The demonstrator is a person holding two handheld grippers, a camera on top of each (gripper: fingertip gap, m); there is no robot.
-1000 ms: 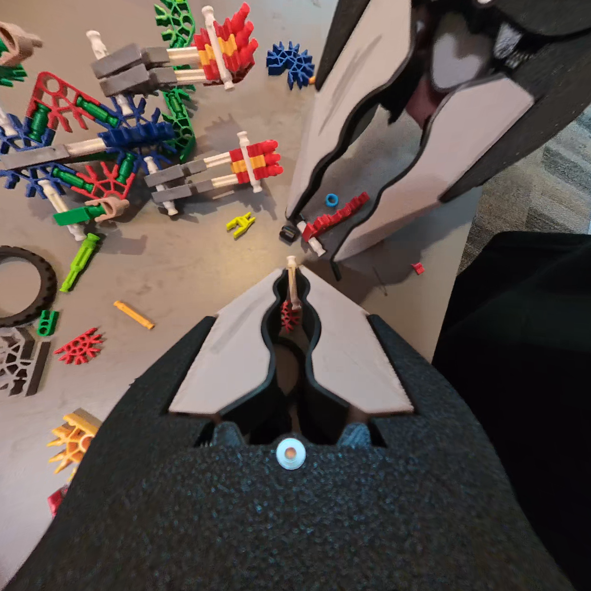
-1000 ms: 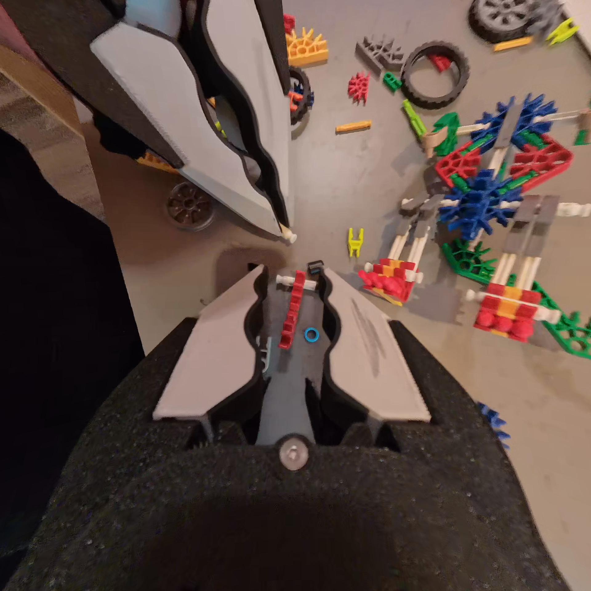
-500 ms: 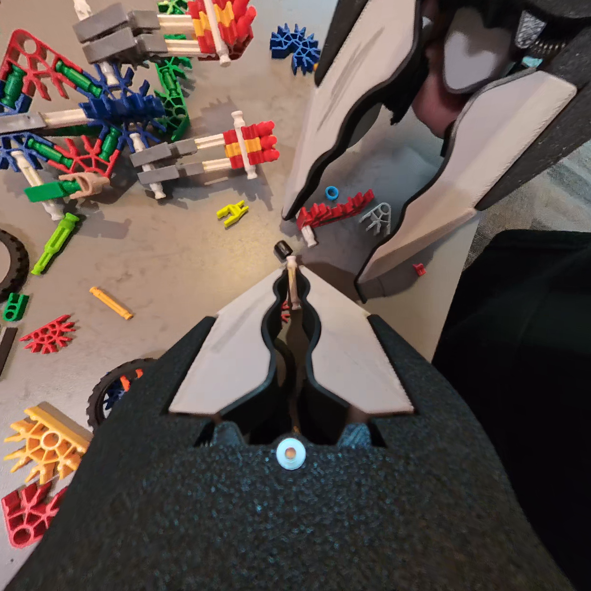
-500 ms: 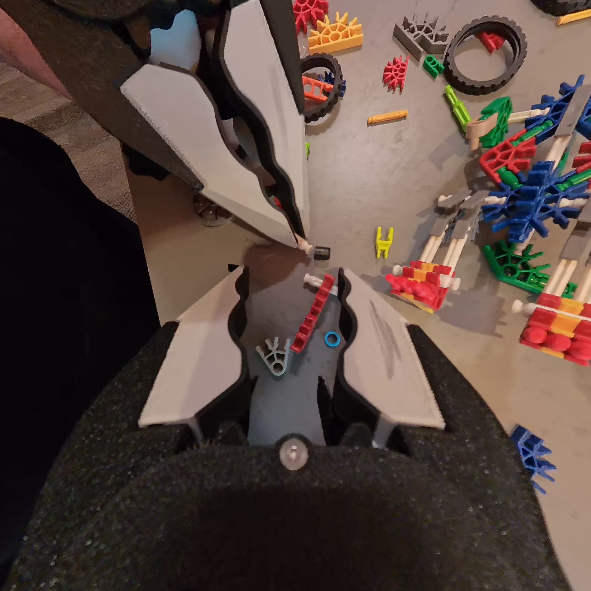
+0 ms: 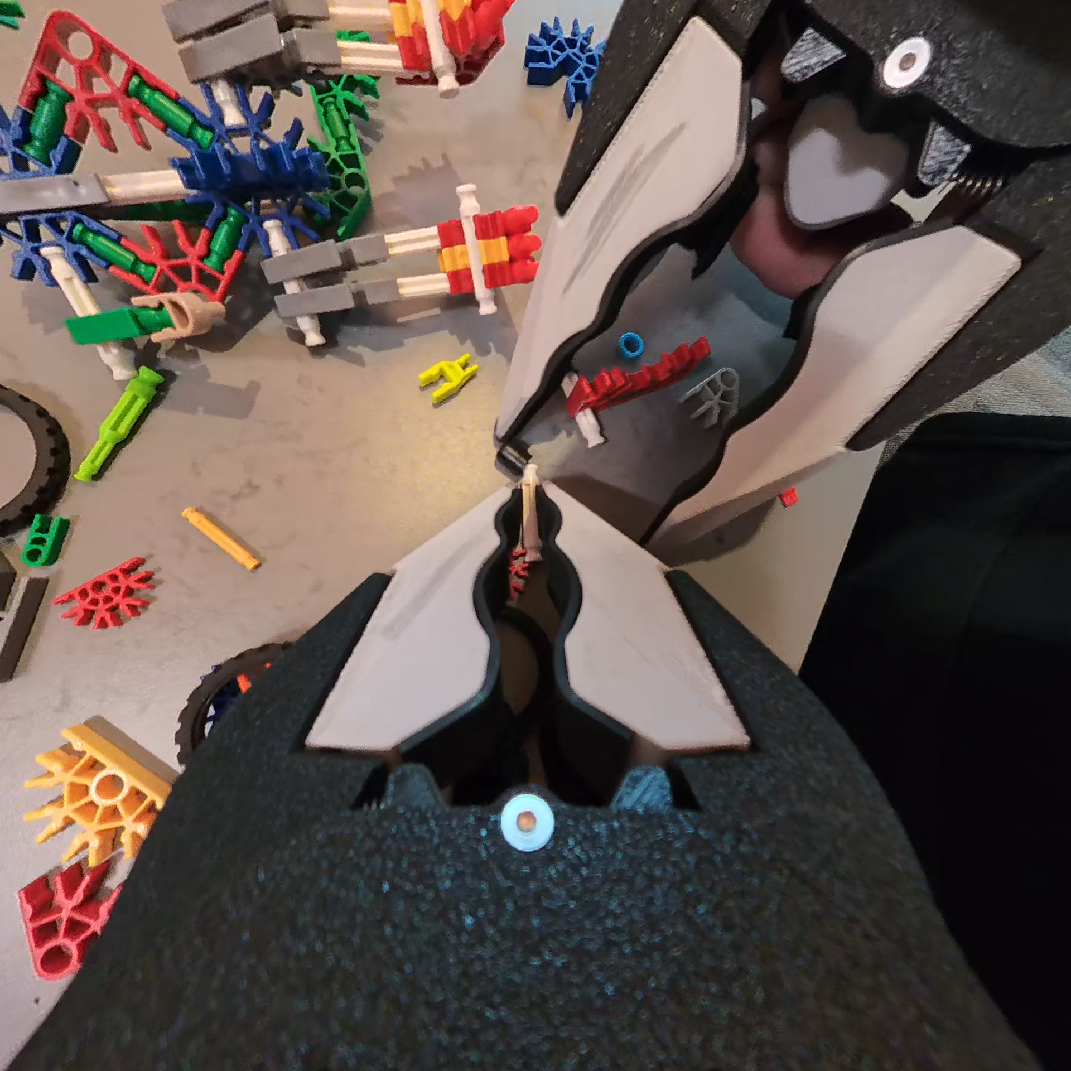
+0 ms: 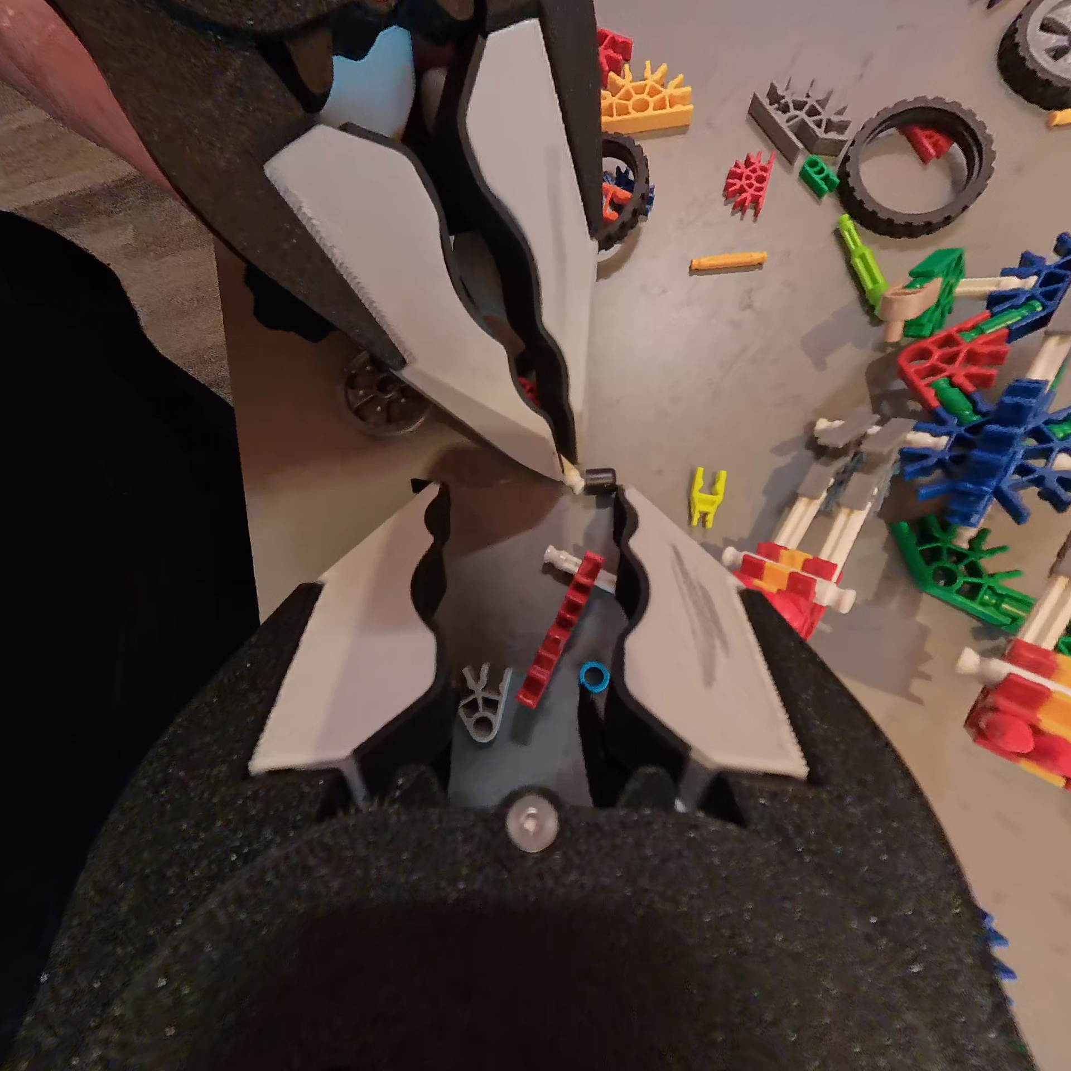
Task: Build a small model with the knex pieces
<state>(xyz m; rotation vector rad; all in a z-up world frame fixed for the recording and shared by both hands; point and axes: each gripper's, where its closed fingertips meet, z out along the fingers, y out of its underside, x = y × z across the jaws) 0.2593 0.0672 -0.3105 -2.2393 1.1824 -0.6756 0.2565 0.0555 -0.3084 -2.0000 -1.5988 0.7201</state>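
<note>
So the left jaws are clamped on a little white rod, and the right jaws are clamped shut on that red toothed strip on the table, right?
Not quite. The left gripper is indeed shut on the white rod, but the right gripper is open: in the right wrist view the red toothed strip lies loose on the table between its spread jaws.

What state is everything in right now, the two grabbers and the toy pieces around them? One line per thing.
Left gripper: shut on the white rod.
White rod: pinched between the fingers, tip sticking out.
Right gripper: open, holding nothing.
Black cap: at the rod's tip, beside the right gripper's fingertip.
Red toothed strip: lying flat on the table between the open fingers.
Blue ring: loose on the table.
Grey connector: loose on the table.
</note>
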